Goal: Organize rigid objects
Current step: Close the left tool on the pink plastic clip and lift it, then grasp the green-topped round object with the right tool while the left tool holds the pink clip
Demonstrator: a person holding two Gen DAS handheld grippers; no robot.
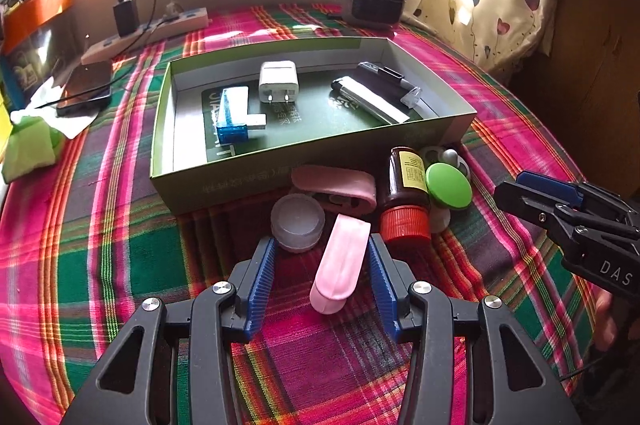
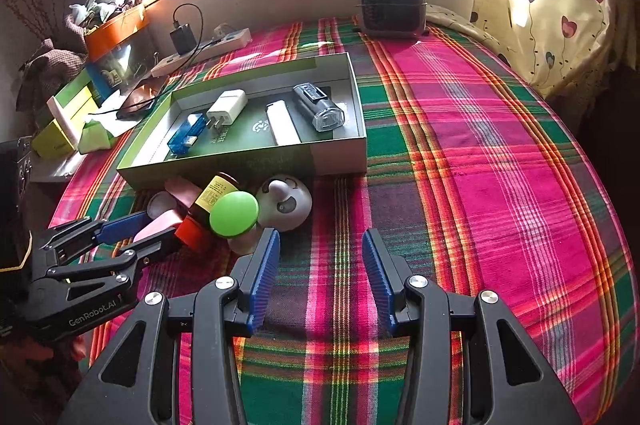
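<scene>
Pink case (image 1: 340, 263) lies between spread fingers of left tool (image 1: 322, 249), untouched; right tool (image 2: 320, 253) wide, empty.

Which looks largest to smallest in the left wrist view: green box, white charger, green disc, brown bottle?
1. green box
2. brown bottle
3. green disc and white charger: look alike, and the charger lies farther away, so unranked.
</scene>
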